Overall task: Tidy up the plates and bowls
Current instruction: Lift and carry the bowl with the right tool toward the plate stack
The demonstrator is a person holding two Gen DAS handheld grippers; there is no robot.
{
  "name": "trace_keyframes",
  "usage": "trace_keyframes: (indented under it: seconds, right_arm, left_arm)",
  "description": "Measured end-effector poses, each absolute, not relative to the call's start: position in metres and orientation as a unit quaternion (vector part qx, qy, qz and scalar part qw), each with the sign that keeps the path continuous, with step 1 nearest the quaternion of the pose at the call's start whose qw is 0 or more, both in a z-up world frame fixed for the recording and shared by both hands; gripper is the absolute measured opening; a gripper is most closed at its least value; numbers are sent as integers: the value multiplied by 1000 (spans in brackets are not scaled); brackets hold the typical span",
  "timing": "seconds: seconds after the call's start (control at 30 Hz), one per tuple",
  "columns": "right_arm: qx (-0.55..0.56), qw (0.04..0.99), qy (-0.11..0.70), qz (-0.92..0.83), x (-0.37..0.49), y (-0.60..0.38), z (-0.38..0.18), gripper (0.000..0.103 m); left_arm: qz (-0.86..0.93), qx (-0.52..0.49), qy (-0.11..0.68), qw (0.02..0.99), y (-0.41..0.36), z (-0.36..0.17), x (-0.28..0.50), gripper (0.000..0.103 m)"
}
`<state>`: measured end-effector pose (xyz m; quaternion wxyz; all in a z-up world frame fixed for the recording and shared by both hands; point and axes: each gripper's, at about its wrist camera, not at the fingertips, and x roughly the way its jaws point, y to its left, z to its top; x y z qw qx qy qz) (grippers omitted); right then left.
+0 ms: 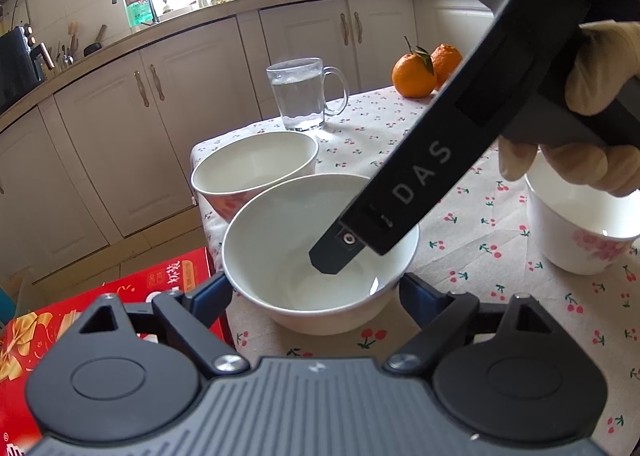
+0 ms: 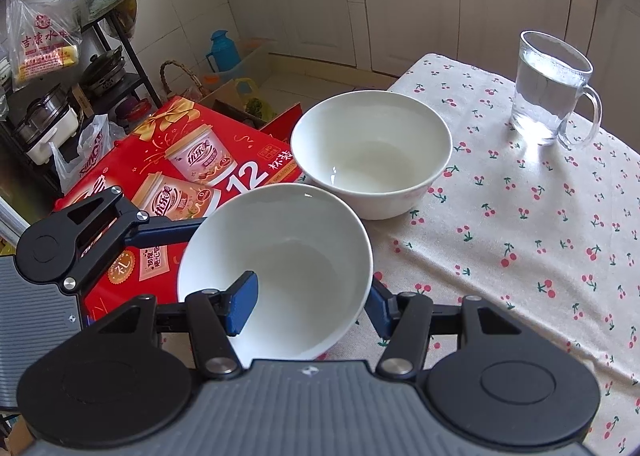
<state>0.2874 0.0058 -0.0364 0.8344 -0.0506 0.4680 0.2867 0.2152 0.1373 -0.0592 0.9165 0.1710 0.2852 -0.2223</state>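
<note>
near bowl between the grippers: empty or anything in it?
Empty. The near bowl shows bare white inside in both views; only the right gripper finger reaches inside its rim. The left gripper straddles it.

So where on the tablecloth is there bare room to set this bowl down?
The widest bare patch of tablecloth lies right of the near bowl, below the glass mug. A smaller gap runs between the mug and the oranges. The left corner is crowded: near bowl, far bowl, left gripper and right gripper.
</note>
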Motion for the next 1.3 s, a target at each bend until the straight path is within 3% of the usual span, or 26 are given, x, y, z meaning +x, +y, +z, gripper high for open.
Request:
trace_keyframes:
  seconds: [1.3]
  right_arm:
    - [-38,870,426,246,201,-86,34,63]
  left_arm:
    - [-277,191,245,909,55,0,157,90]
